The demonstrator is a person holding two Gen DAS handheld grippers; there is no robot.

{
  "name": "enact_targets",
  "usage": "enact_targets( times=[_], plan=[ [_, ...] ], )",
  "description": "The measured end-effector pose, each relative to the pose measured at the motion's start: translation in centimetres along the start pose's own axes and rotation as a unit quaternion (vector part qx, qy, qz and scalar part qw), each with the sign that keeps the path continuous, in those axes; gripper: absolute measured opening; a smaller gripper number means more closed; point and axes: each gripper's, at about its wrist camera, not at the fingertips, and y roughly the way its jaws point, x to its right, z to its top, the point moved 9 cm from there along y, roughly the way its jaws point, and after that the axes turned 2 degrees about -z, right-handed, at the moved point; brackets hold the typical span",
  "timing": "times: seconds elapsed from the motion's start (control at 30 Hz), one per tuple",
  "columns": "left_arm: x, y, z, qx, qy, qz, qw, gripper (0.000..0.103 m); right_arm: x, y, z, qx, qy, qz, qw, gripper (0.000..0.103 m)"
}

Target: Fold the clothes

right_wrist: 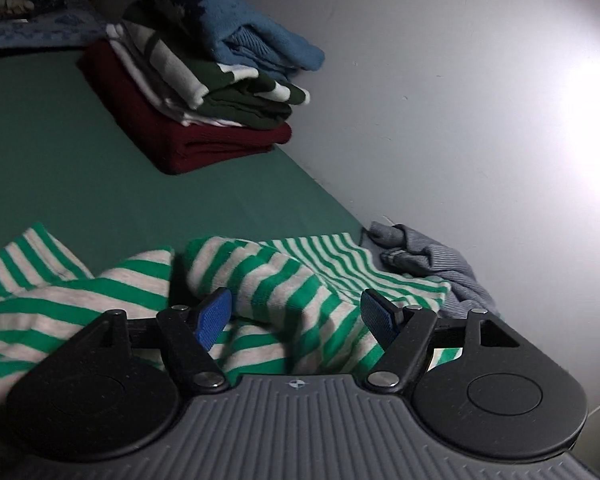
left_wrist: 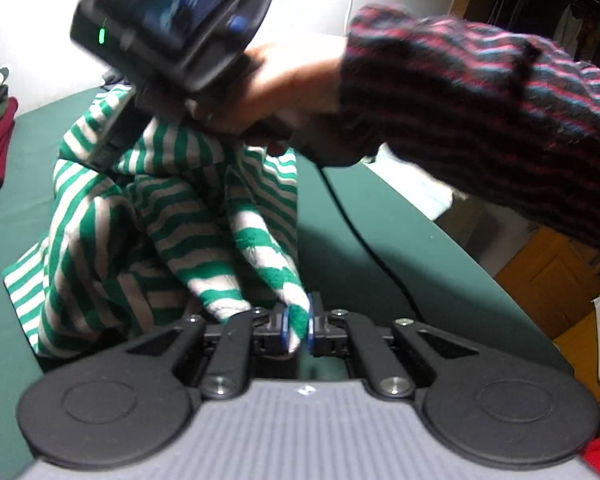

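Observation:
A green-and-white striped garment (left_wrist: 148, 220) lies bunched up on the green surface (left_wrist: 20, 208). My left gripper (left_wrist: 297, 326) is shut on a fold of this striped cloth, pinched between its blue pads. In the left wrist view a hand in a red-and-dark striped sleeve (left_wrist: 480, 120) holds the right gripper's body over the far part of the heap. In the right wrist view my right gripper (right_wrist: 296, 318) stands open just above the striped garment (right_wrist: 268, 280); a ridge of cloth rises between its blue pads (right_wrist: 214, 318) and neither pad presses on it.
A stack of folded clothes (right_wrist: 204, 96), dark red at the bottom and blue on top, sits by the white wall (right_wrist: 460, 100). A crumpled grey garment (right_wrist: 428, 260) lies at the wall beside the striped one. A black cable (left_wrist: 364, 240) trails across the green surface.

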Motion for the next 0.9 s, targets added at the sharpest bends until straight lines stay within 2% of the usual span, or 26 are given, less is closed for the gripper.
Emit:
enact_targets(
  times=[0.03,0.07,0.1,0.13,0.17,0.37,0.5,0.57,0.73,0.9],
  plan=[
    [-0.1,0.2,0.0,-0.002,0.002,0.009,1.0000,0.000,0.4,0.8,-0.3,-0.011,0.016,0.001,1.000,0.064],
    [-0.3,0.4,0.0,-0.005,0.003,0.017,0.9998,0.000,1.0,1.0,-0.6,-0.015,0.042,0.007,0.999,0.042],
    [-0.6,0.3,-0.2,-0.007,0.004,0.025,0.9997,0.000,1.6,0.8,-0.8,-0.016,0.074,0.015,0.997,0.028],
    [-0.9,0.3,-0.4,-0.010,0.004,0.033,0.9994,0.000,2.3,0.6,-0.9,-0.017,0.105,0.024,0.994,0.015],
    [-1.3,0.3,-0.5,-0.011,0.003,0.041,0.9991,0.000,2.9,0.4,-1.1,-0.018,0.136,0.032,0.990,0.010],
    [-3.8,-1.4,0.1,0.008,-0.012,0.084,0.9963,0.000,6.1,-6.4,-1.9,0.033,0.207,-0.015,0.978,0.004],
    [-5.1,-4.3,1.9,0.043,-0.017,0.104,0.9934,0.000,8.8,-12.0,-2.9,0.061,0.267,-0.058,0.960,0.004],
    [-5.2,-6.1,2.7,0.056,-0.018,0.110,0.9922,0.000,10.1,-15.0,-3.6,0.073,0.311,-0.075,0.945,0.004],
    [-6.5,-9.3,3.2,0.020,-0.041,0.147,0.9882,0.000,10.7,-20.3,-5.8,0.064,0.399,-0.094,0.910,0.004],
    [-8.5,-10.9,0.5,-0.012,-0.068,0.195,0.9783,0.000,7.7,-23.0,-7.2,0.032,0.402,-0.123,0.907,0.004]
  ],
)
